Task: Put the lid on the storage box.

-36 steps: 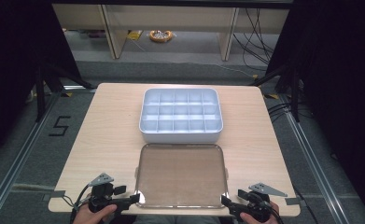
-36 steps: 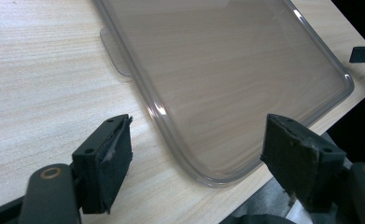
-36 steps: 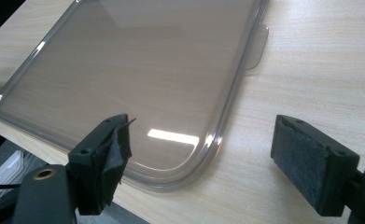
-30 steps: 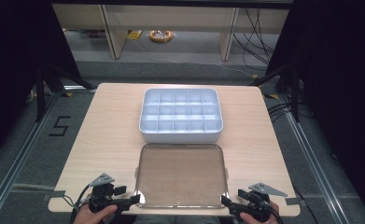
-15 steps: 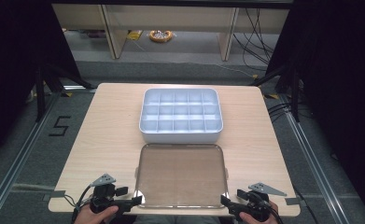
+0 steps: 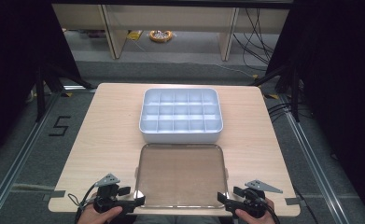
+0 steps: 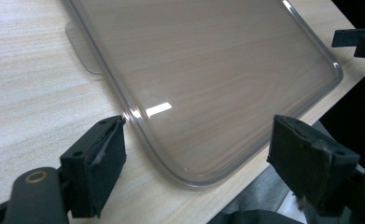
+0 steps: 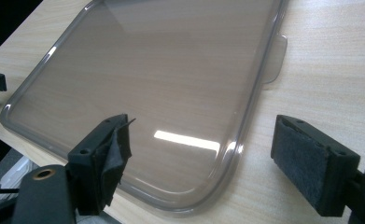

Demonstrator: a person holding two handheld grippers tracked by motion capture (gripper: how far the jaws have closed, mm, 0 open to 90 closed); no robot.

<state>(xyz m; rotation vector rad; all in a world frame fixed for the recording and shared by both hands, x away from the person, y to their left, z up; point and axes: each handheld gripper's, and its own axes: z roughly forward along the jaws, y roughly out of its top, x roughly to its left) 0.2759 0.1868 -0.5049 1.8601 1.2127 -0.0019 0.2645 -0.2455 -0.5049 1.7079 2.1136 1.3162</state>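
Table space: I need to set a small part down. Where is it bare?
Bare wood lies left and right of the white divided tray and the clear lid, out to the table edges. The near corners are crowded by the left gripper and right gripper.

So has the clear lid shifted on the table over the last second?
No. The clear lid keeps the same small gap to the white divided box, its near edge at the table's front edge.

A lab or test room: black curtains (image 6: 12,70) flank a lone wooden bench (image 6: 110,140), metal rails (image 6: 17,158) and loose cables (image 6: 259,28) cross the grey floor (image 6: 189,70), marked "5" (image 6: 59,126).
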